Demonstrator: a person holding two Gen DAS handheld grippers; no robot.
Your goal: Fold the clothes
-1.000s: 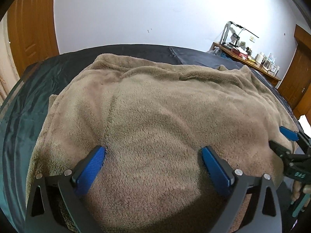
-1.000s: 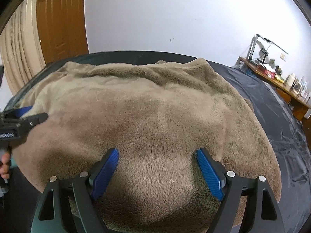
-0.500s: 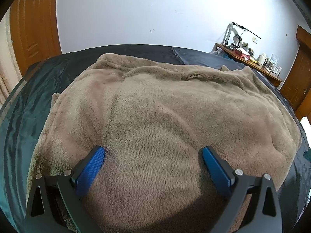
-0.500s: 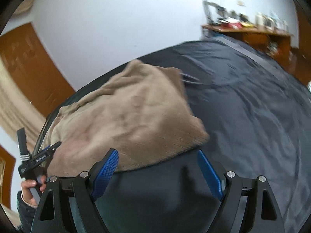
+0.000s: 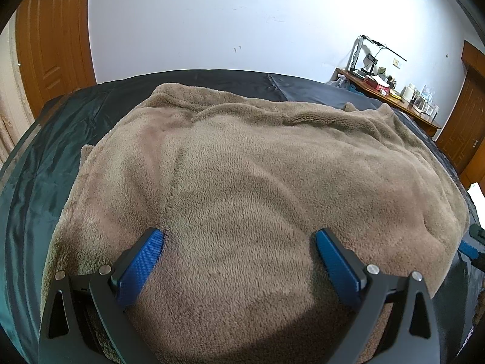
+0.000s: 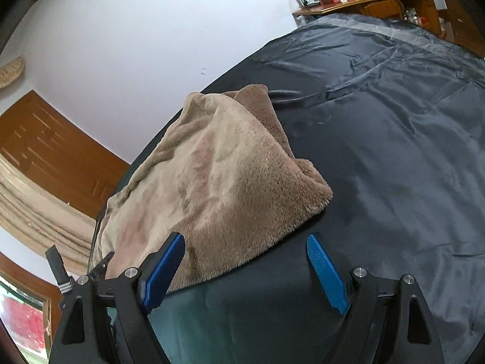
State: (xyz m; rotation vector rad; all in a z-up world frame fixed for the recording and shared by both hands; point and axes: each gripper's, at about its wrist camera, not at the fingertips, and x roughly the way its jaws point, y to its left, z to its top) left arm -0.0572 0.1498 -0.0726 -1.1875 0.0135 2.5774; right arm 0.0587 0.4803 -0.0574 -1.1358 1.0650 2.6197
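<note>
Swinging off the fleece, the right gripper (image 6: 245,268) has turned away over the last second: it was pointing across the brown pile beside the left one, and now it looks along the garment's right-hand edge with mostly bare dark sheet between its fingers. The left gripper (image 5: 238,261) has barely shifted and hovers low over the near part of the cloth.

Both pairs of tongs stand spread wide with nothing between them. The left one's blue pads sit just above, perhaps brushing, the fleece; the right one's left pad is beside the fleece's near right corner, its right pad over bare sheet.

The brown fleece garment (image 5: 266,182) lies on the bed (image 6: 394,151), which is covered in a dark shiny sheet. It takes up the near left part of the bed, its near edge towards the near side, while the right half of the bed is bare. From the right wrist view it looks layered: a darker under-layer shows at the far end and the right edge is thick and doubled. From the left wrist view the top is fairly smooth, with a seam running away from the near edge and rumpled ridges along the far side.

My guess is that it is at least partly folded, lying as a broad, bulky slab. Whether more folds are wanted, or this is the finished shape being let go, I can't tell from here.
</note>
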